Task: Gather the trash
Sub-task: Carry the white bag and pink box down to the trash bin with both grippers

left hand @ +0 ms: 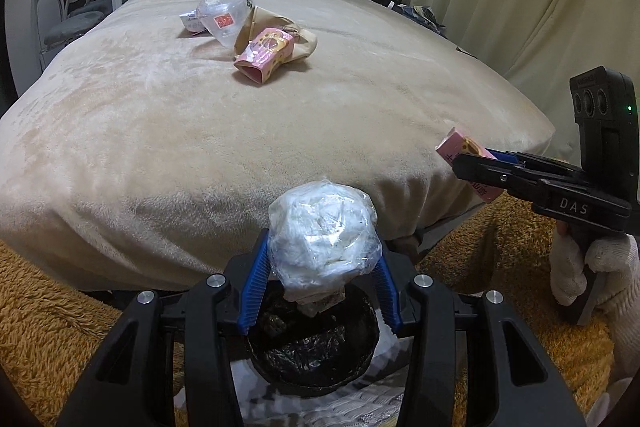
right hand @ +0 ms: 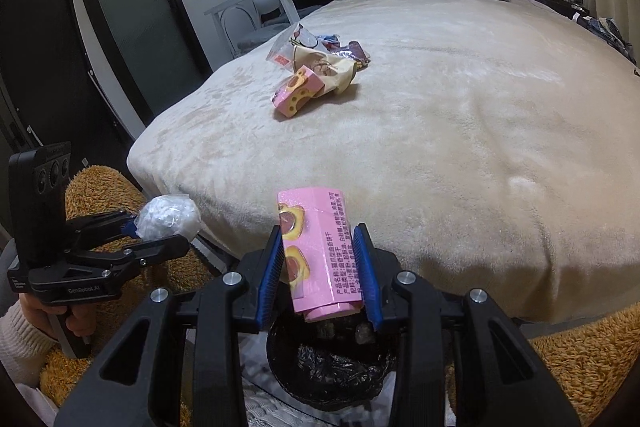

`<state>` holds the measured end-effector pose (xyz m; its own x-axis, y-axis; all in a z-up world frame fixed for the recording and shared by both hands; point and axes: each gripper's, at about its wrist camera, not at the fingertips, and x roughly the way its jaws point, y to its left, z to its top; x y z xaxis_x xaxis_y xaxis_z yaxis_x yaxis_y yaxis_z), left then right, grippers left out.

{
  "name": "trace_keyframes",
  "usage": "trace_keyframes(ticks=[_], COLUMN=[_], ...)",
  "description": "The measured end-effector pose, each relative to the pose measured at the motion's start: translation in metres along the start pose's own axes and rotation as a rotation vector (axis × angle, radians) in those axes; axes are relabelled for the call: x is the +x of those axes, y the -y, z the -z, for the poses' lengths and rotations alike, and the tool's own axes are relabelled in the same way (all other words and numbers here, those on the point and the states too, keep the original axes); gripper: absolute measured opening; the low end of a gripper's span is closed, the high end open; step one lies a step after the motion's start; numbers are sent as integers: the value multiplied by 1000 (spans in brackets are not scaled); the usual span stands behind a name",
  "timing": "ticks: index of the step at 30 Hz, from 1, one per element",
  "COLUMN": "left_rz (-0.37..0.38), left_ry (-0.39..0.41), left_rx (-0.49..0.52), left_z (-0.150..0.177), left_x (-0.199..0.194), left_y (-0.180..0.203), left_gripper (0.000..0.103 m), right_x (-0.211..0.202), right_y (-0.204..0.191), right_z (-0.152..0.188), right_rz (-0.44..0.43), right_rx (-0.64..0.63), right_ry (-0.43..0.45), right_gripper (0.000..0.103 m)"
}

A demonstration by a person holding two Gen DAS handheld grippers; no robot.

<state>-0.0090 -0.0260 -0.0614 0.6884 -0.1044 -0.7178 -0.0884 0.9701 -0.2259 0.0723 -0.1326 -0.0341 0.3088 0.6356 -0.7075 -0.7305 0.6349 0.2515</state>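
Left wrist: left gripper (left hand: 322, 267) clamps bagged wad (left hand: 322, 239) over bin (left hand: 312, 347); right gripper (right hand: 320, 267) clamps pink box (right hand: 320, 255)

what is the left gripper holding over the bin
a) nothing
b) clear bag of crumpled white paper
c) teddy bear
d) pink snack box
b: the left gripper has its jaws closed on the clear bag of crumpled white paper above the black-lined bin; the pink box is in the right gripper.

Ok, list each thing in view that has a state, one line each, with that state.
Left tongs: shut on the white wad in clear plastic wrap, held over the bin.
Right tongs: shut on the pink printed snack box.
Round black-lined trash bin: open, some trash inside.
Second pink snack box: lying on the beige bed, end open.
Clear plastic bag: crumpled, on the bed.
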Motion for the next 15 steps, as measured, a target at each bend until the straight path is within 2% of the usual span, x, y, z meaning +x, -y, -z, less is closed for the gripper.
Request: trace_keyframes(ticks=[11,15], left_rz=[12,27], left_ry=[-134,-181], left_rx=[15,12], left_z=[7,9], left_x=[32,44], left_y=[8,11], left_gripper=[47,47], right_x=[27,41], right_y=[4,7], right_z=[7,14], right_rz=[44,58], right_rx=[20,46], right_ry=[-138,-222], right_gripper=[37,37])
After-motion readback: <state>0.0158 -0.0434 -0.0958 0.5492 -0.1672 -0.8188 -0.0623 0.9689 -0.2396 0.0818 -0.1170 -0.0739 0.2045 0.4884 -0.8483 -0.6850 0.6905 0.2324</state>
